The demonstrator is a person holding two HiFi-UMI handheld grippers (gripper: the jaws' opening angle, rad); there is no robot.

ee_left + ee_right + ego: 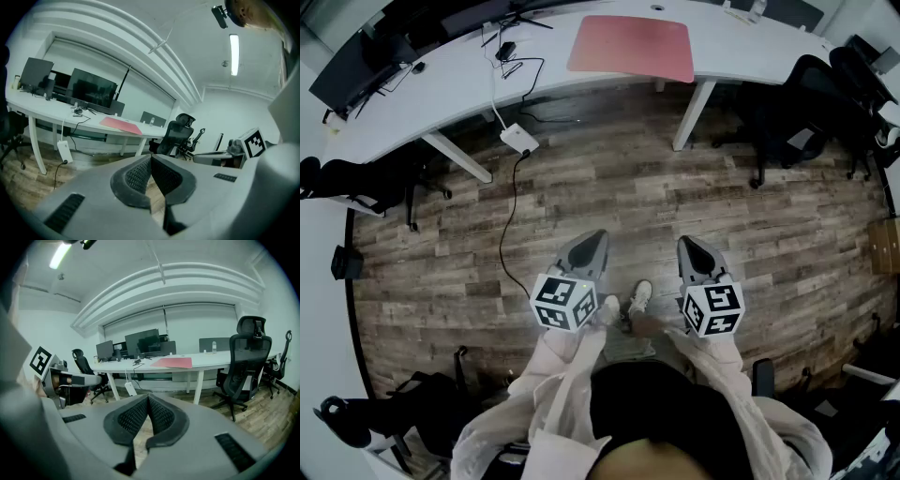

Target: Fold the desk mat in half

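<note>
Gotta step up to the desk (441, 94), open left tongs (592, 242) and right tongs (688, 246) (both pinched together, empty), then grab desk mat (633, 47) by matching corners.

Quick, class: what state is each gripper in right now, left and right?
Grey left gripper: closed, jaws together, holding nothing.
Grey right gripper: closed, jaws together, holding nothing.

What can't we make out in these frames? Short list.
Desk mat underside and thickness: too small and flat in all views.
Small item at the desk far edge: cut by head view's top edge, tiny elsewhere.
Floor below the person: hidden by their body, head view.
</note>
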